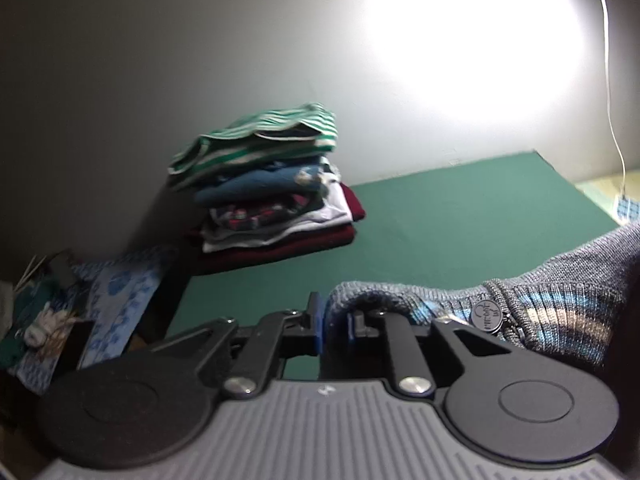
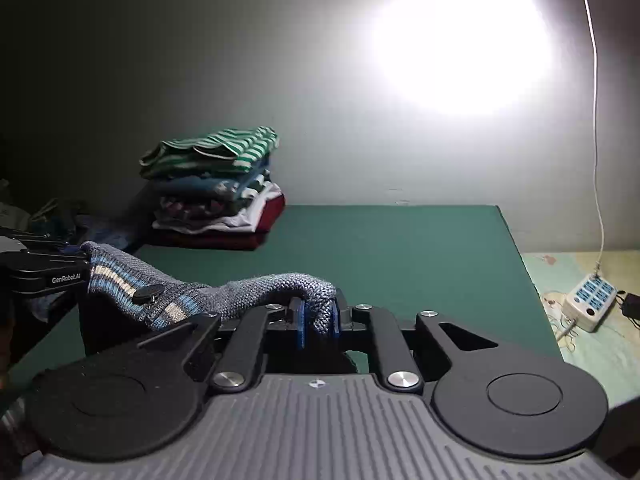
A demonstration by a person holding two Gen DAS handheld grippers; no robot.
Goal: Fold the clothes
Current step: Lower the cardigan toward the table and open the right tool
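Dim overall; blown-out glare on the wall point(image 2: 464, 40) upper right, dark vignetted fisheye corners, slight blur on the clothes stack point(image 1: 264, 184).

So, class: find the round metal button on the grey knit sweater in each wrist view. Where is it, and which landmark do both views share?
Left wrist view: the button sits lower right, on the striped collar just right of the left claw.
Right wrist view: the button sits left of centre, seen edge-on.
Shared landmark: the stack of folded clothes by the wall.
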